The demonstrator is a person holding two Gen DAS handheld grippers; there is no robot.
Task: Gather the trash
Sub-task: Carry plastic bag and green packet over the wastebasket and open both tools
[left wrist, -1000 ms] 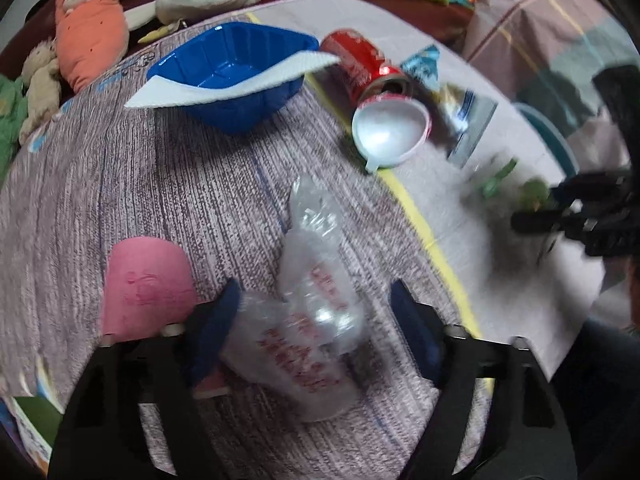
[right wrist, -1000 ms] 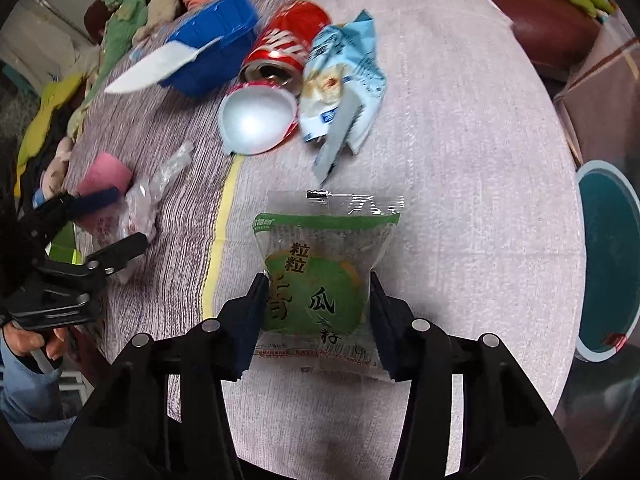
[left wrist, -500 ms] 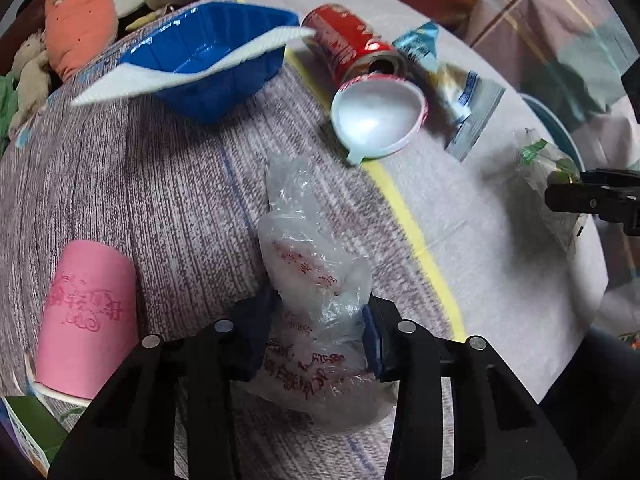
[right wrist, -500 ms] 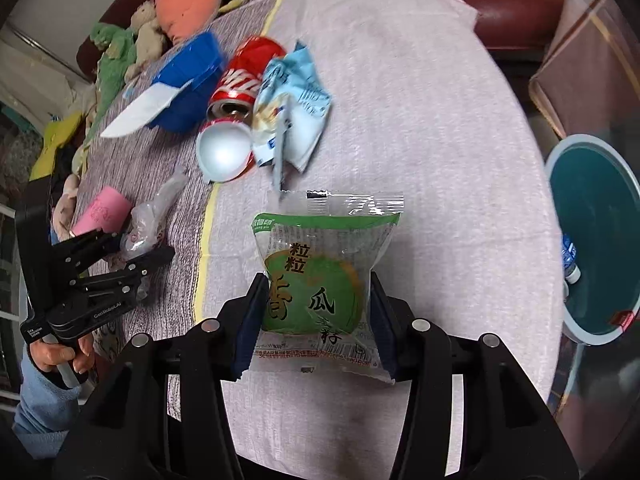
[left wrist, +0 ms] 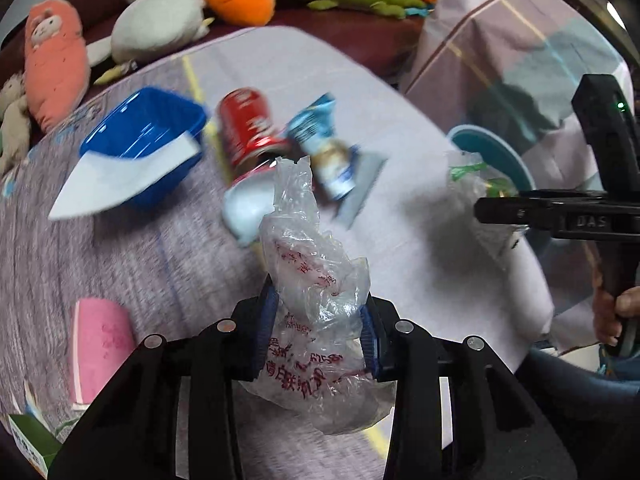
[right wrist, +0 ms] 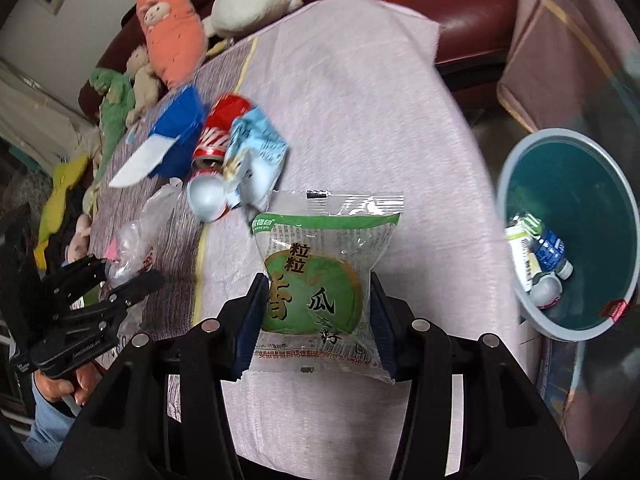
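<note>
My left gripper [left wrist: 318, 330] is shut on a crumpled clear plastic bag [left wrist: 316, 284] with red print, held above the table. My right gripper [right wrist: 316, 316] is shut on a green snack packet [right wrist: 320, 280], lifted near the table's right edge. In the right wrist view the left gripper [right wrist: 128, 280] shows at the left with the plastic bag [right wrist: 140, 228] in it. In the left wrist view the right gripper [left wrist: 486, 210] holds the snack packet [left wrist: 476, 192] at the right. A teal trash bin [right wrist: 520, 184] stands on the floor to the right, with bottles inside.
On the table lie a red soda can [left wrist: 248, 124], a blue snack wrapper [left wrist: 324, 144], a white round lid [left wrist: 248, 208], a blue bowl [left wrist: 140, 140] with a white paper, and a pink cup [left wrist: 100, 344]. Plush toys [left wrist: 160, 24] line the sofa behind.
My left gripper closed on the plastic bag and lifted it off the table, moving right. The right gripper carried the snack packet toward the bin, which now shows more fully.
</note>
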